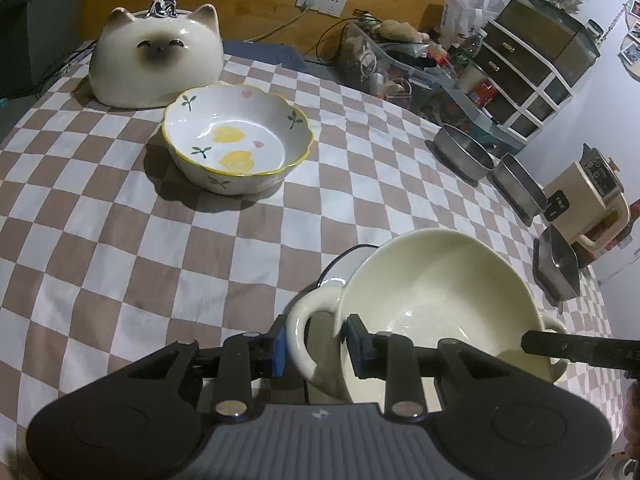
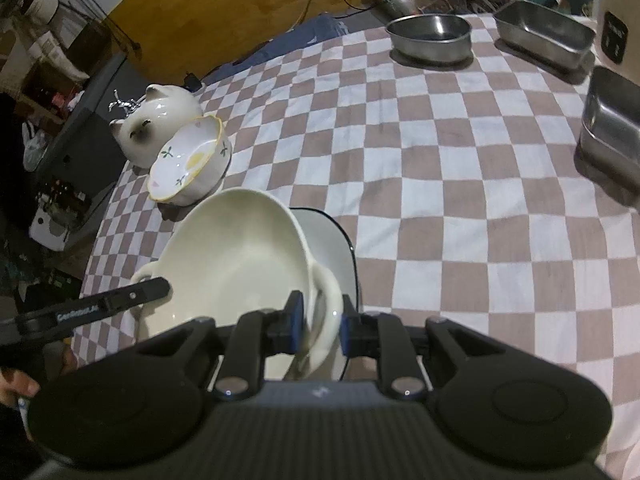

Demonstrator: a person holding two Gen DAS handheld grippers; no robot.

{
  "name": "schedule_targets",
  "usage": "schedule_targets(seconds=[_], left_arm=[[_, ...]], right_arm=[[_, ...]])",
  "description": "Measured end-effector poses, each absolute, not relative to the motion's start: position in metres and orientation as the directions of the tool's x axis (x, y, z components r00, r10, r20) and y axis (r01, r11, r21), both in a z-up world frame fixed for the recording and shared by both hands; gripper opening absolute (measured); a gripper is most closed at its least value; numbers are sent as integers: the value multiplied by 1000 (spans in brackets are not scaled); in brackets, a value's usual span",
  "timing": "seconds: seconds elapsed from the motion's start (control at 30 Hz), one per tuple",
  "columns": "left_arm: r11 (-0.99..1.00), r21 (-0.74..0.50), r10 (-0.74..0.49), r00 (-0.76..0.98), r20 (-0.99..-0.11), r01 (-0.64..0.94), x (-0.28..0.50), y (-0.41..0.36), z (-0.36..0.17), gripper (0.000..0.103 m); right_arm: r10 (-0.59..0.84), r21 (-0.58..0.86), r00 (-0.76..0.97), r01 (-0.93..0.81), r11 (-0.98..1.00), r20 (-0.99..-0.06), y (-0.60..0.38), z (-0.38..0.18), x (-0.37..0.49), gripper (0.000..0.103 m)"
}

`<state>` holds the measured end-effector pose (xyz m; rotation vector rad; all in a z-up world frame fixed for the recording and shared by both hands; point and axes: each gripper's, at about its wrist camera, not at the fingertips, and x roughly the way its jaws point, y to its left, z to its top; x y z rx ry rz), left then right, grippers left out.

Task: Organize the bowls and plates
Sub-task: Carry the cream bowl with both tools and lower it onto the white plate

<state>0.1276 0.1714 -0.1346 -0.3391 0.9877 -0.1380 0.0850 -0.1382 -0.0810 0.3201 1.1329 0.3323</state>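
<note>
A cream two-handled bowl (image 1: 436, 296) is held tilted above a white dish with a dark rim (image 1: 346, 264). My left gripper (image 1: 318, 344) is shut on the bowl's near handle and rim. My right gripper (image 2: 320, 322) is shut on the bowl's other handle (image 2: 330, 296); one of its fingers (image 1: 560, 346) shows in the left wrist view. The bowl (image 2: 236, 252) and the white dish (image 2: 332, 240) also show in the right wrist view. A floral scalloped bowl (image 1: 238, 138) stands on the checkered cloth further off, and also shows in the right wrist view (image 2: 192, 160).
A ceramic cat jar (image 1: 156, 60) stands behind the floral bowl. A round steel bowl (image 2: 430, 36) and two steel trays (image 2: 544, 36) (image 2: 612, 136) line the far and right side. A cream appliance (image 1: 588, 200), drawers and clutter sit beyond the table edge.
</note>
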Motion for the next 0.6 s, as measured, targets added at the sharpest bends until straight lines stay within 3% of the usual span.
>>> schedule_targets(seconds=[0.6], left_arm=[[929, -367, -288, 512, -809, -57, 135, 176, -157, 36]], right_arm=[[393, 379, 406, -117, 918, -825, -131, -73, 85, 19]])
